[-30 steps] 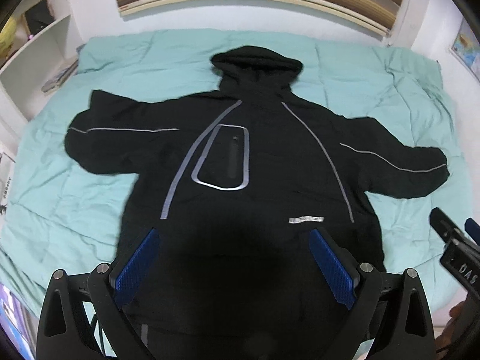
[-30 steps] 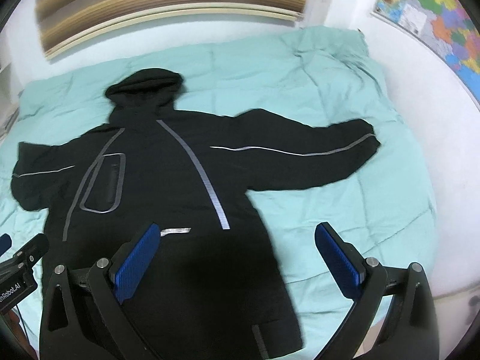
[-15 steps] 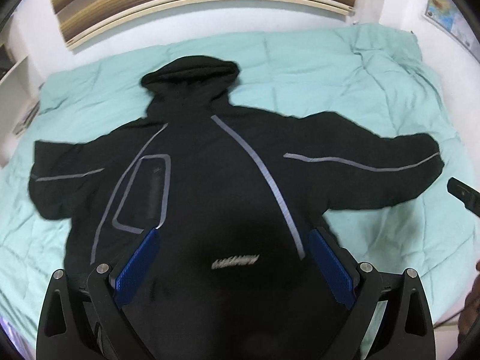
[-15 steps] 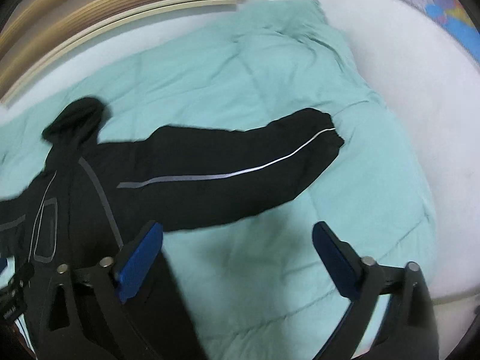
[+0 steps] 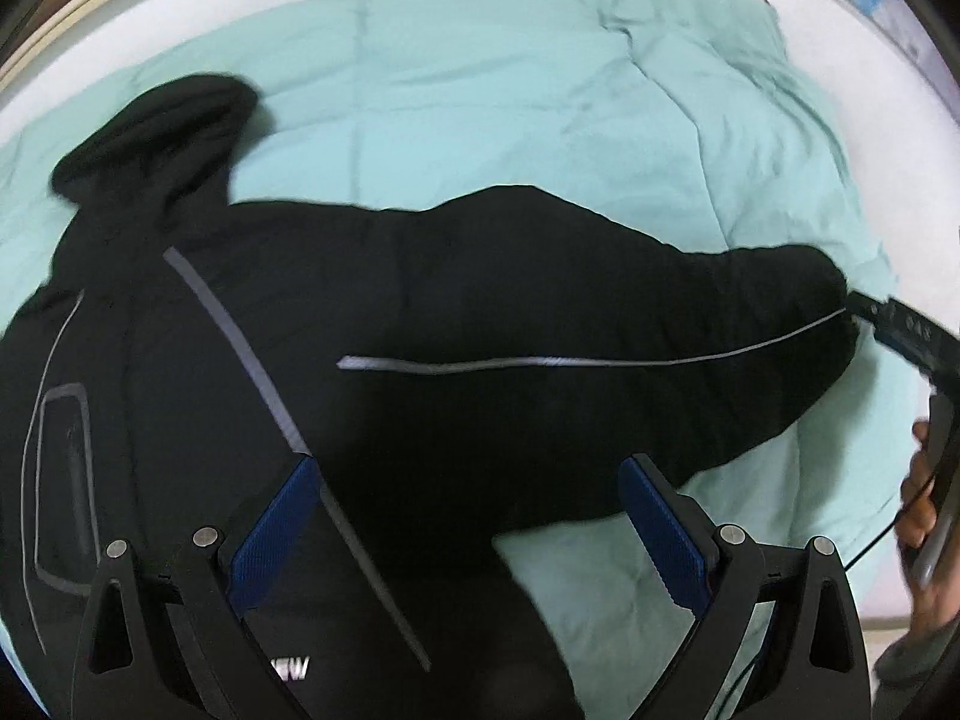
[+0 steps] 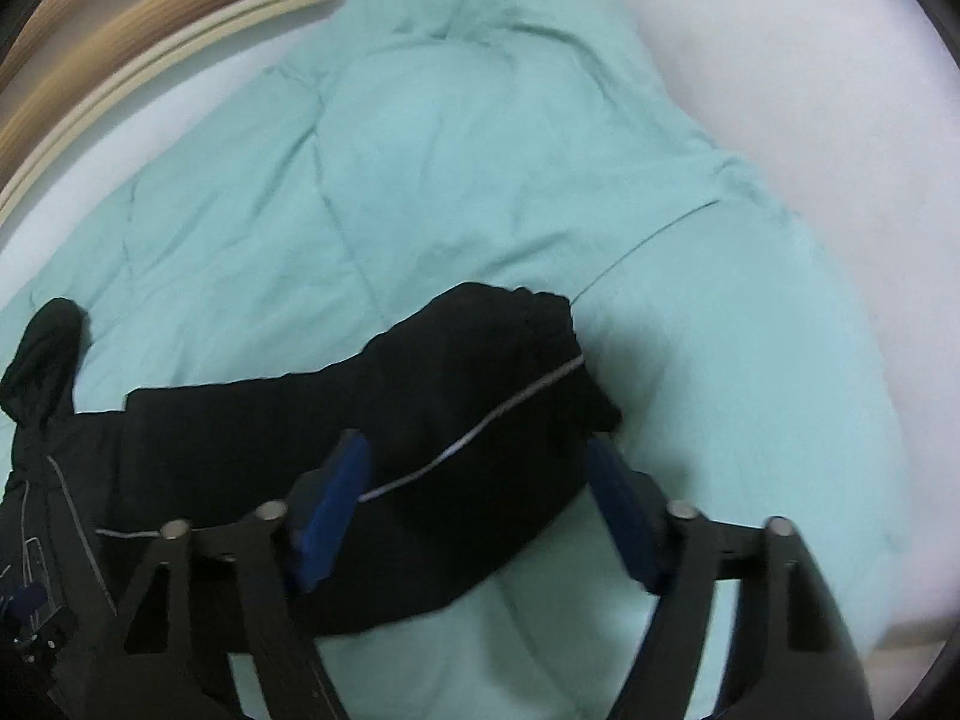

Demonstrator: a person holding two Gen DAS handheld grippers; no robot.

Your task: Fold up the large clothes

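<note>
Here the black hooded jacket (image 5: 420,330) lies spread flat, front up, on a pale green quilt (image 5: 480,90) that covers the bed. Its hood (image 5: 156,132) points toward the wooden headboard (image 6: 120,36), and the sleeve (image 6: 468,396) nearest the white wall stretches out sideways across the quilt, a thin reflective stripe (image 5: 600,363) running along its length to the cuff. A wider grey strip (image 5: 240,354) slants down the chest, and a grey-outlined pocket (image 5: 60,480) sits further over on the body.

The right gripper (image 6: 480,510) is down over the outstretched sleeve close to the cuff. Its blue-padded jaws have just been closing and now straddle the sleeve, one pad over the black cloth by the stripe, the other at the sleeve's outer edge beside the quilt. The picture is blurred, and I cannot tell whether the pads are pressing the fabric yet. In the left wrist view the same tool shows at the cuff end, with the person's hand (image 5: 924,516) wrapped round its handle.

The left gripper (image 5: 474,534) hangs above the jacket near the underarm, its jaws spread wide with nothing between them but the cloth and quilt below.
</note>
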